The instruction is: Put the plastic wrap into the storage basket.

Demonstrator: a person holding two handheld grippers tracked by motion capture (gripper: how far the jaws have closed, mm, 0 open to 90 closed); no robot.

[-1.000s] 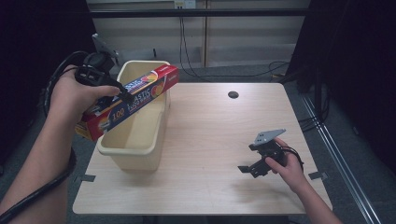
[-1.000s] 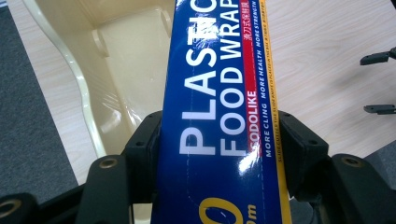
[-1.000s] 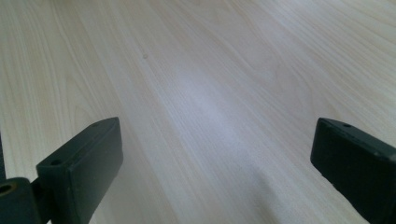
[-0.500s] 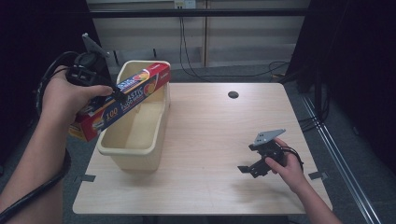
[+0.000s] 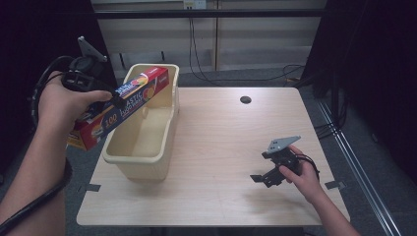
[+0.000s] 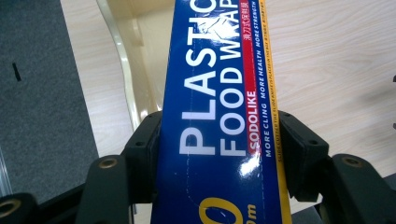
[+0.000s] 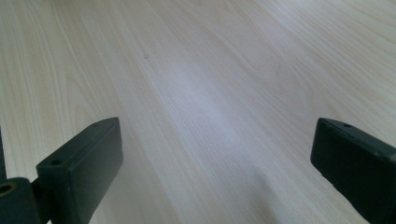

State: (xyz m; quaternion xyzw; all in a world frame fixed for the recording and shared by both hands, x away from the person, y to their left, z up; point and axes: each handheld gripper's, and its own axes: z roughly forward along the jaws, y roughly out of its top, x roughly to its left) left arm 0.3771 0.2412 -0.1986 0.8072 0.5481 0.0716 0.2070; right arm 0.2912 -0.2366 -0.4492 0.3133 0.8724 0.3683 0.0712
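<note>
A long red and blue box of plastic food wrap (image 5: 123,105) hangs tilted over the left rim of the cream plastic basket (image 5: 147,162), its far end over the basket. My left gripper (image 5: 115,101) is shut on the box near its middle. In the left gripper view both black jaws press the sides of the box (image 6: 219,116), and the basket's rim (image 6: 122,70) lies below. My right gripper (image 5: 263,178) rests low over the table at the front right, open, with bare wood between its jaws (image 7: 210,154).
The light wooden table (image 5: 221,132) has a dark round hole (image 5: 245,100) near its far edge. Cables trail on the grey floor behind the table. Black curtains stand at both sides.
My left gripper has drawn the box to the left and slightly up, so less of it lies over the basket. The right gripper has not moved.
</note>
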